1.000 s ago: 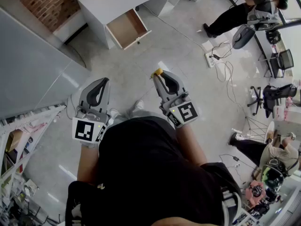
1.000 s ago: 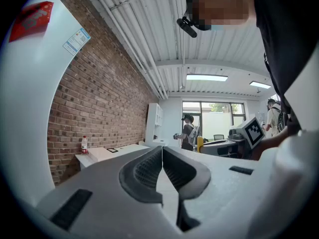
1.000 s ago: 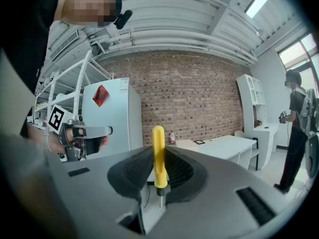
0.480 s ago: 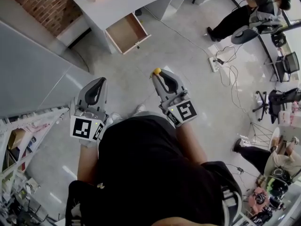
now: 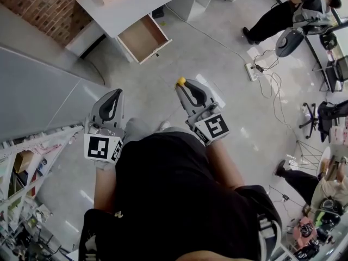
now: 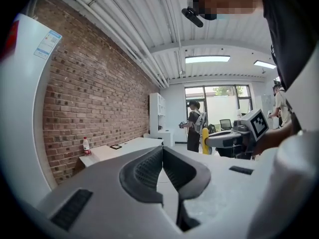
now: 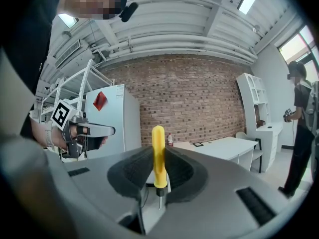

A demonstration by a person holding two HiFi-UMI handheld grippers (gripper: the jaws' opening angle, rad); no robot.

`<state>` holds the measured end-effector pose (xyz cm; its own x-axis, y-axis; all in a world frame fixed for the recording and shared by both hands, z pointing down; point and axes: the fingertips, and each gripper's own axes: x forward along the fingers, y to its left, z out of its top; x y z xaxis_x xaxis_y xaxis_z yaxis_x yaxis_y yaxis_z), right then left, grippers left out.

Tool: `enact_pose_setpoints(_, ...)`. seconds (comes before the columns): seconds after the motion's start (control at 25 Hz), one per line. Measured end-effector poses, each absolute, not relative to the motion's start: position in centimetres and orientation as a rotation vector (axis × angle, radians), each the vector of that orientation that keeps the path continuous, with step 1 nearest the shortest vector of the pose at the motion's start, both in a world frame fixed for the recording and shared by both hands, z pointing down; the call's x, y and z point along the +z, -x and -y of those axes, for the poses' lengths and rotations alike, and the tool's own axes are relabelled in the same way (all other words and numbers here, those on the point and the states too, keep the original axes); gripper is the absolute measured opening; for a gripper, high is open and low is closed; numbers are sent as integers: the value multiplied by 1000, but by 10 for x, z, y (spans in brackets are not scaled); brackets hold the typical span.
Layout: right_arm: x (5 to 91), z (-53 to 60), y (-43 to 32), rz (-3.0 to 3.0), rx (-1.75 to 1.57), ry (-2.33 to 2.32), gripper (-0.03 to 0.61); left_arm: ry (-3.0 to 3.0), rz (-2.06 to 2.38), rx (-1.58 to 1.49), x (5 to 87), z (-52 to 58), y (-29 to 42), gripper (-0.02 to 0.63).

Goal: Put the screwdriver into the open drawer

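Screwdriver (image 7: pixel 158 153) stands upright, clamped in the right gripper (image 5: pixel 184 89), well short of the open drawer (image 5: pixel 140 37), whose bare wooden bottom shows. Left gripper (image 6: pixel 161 151): jaws together. Only the right gripper view shows the screwdriver's shaft.

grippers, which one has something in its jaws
The right gripper: its jaws are shut on the yellow screwdriver, whose handle pokes out past them. The left gripper has its jaws together with nothing between them.
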<state>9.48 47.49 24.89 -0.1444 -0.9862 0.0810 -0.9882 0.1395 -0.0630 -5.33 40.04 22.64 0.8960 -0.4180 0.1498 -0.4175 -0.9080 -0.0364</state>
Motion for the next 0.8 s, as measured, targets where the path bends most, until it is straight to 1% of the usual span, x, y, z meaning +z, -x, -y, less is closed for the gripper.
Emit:
enact_pose_setpoints(0.4, 260, -414, -106, 2353, 213, -2030, 78, 3099, -626, -269, 242, -339, 36, 6)
enact_pose_setpoints(0.8, 260, -290, -94, 2320, 231, -2016, 78, 3141, -544, -261, 246, -215, 39, 6)
